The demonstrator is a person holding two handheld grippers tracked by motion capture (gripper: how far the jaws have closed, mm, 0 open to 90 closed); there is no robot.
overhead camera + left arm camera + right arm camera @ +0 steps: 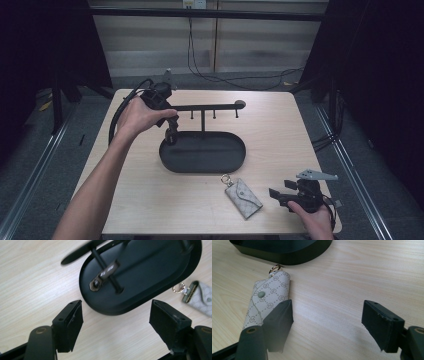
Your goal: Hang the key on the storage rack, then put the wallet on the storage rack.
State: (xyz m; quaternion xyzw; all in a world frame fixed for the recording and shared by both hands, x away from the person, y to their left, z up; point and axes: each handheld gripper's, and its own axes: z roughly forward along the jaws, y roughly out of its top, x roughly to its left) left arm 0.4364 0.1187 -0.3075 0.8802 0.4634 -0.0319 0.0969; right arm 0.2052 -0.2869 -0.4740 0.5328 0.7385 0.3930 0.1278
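A pale wood-grain bench (280, 130) with rounded corners is standing on a grey floor (35, 165). Metal rails (30, 175) are running along the floor on both sides of it. Beyond the far edge, light panelled boards (150, 40) are forming the back wall, with black cables (235, 80) hanging down and trailing across the floor. Dark curtains (390, 75) are closing in left and right.

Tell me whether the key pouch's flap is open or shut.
Shut: the key pouch lies flat on the table, flap folded down to its snap button.
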